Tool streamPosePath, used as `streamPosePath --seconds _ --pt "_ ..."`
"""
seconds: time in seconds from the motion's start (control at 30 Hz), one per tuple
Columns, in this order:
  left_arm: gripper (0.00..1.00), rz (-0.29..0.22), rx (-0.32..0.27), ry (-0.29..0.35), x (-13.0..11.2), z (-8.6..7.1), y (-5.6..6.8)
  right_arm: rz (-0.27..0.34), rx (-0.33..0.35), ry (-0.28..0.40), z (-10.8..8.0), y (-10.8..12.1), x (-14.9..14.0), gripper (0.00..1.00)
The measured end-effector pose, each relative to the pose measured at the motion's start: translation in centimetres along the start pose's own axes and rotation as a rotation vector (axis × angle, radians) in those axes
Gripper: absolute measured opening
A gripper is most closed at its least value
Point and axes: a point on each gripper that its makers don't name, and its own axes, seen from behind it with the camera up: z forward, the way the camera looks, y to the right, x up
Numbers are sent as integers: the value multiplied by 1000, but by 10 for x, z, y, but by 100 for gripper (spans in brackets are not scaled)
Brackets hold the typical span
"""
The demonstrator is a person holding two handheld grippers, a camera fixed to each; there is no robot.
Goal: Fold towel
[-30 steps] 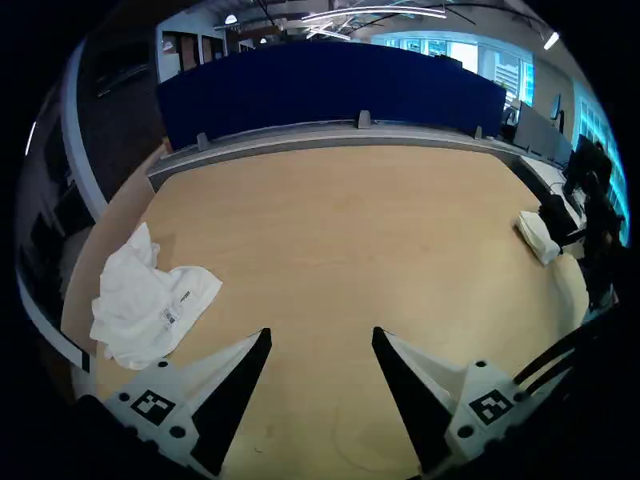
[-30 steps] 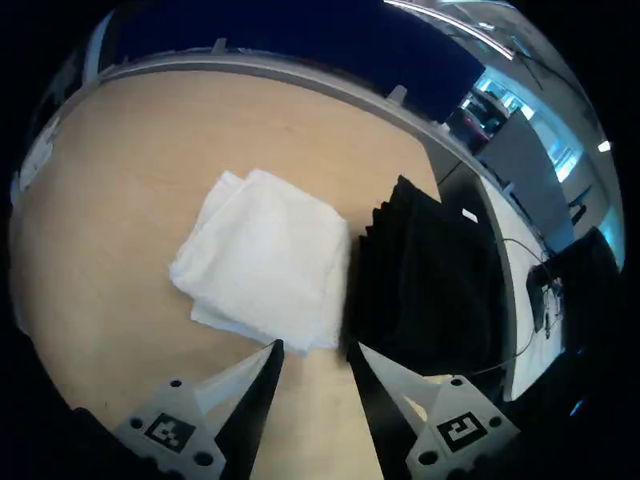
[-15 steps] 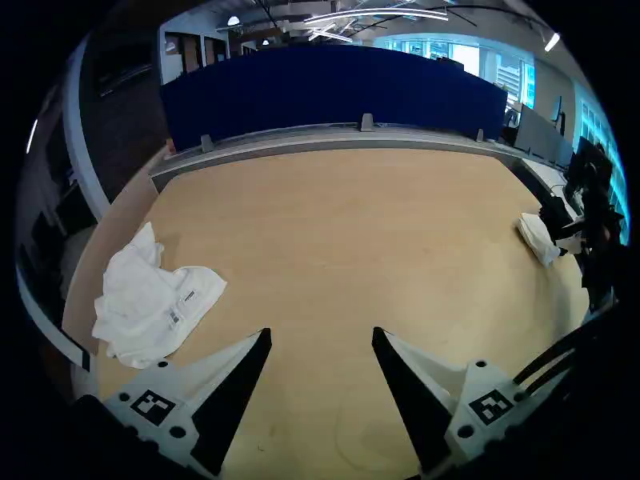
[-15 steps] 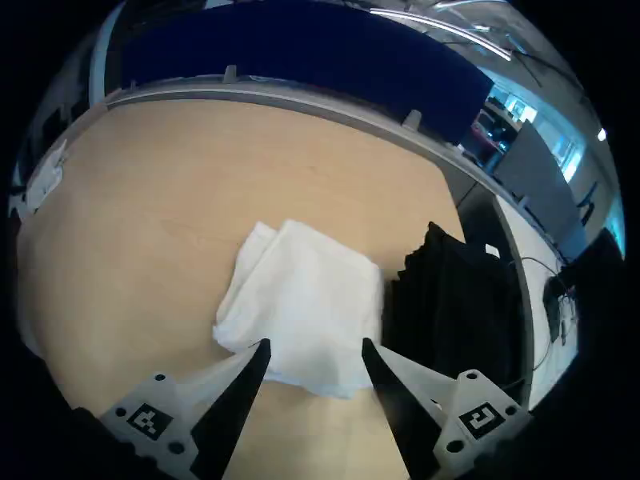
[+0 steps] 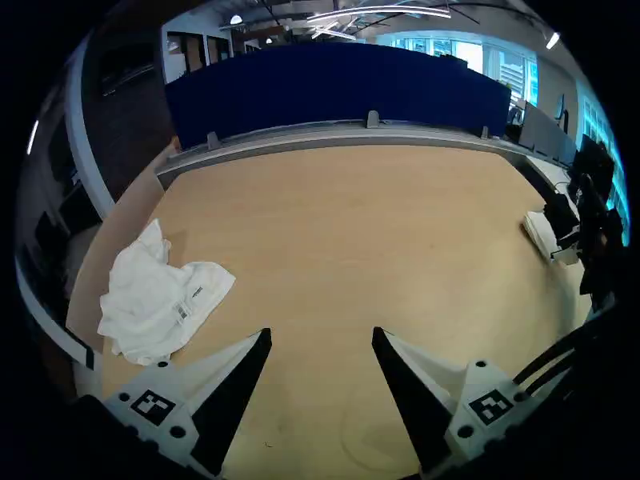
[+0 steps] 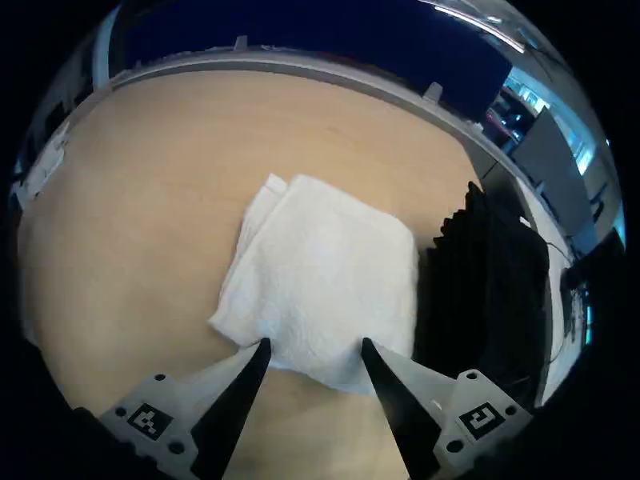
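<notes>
The right claw (image 6: pixel 314 344) is spread, tips at the near edge of the folded towel (image 6: pixel 328 272). The left claw (image 5: pixel 320 336) is spread above the table (image 5: pixel 360 232), crumpled towel (image 5: pixel 160 300) at 8 o'clock.

In the right gripper view, the near edge of the folded towel (image 6: pixel 328 264) is lying behind the tips of the right gripper (image 6: pixel 314 348). Whether the jaws are touching the cloth cannot be told. The black fabric (image 6: pixel 488 280) just right of it is sinking into shadow, so its folds and its right side are not showing clearly. At the far left, a crumpled towel (image 6: pixel 42 164) is being cut off by the picture's edge. In the left gripper view, the label (image 5: pixel 186 306) on that crumpled towel is showing too small to make out. At the far right of the desk (image 5: pixel 360 232), a dark shape (image 5: pixel 562 218) is covering part of the folded towel and is appearing too small and dim to identify.
</notes>
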Motion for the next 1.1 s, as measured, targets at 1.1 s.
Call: streamPosePath --seconds 1.1 --pt "93 -20 -12 39 16 2 1 160 -63 254 -43 17 65 89"
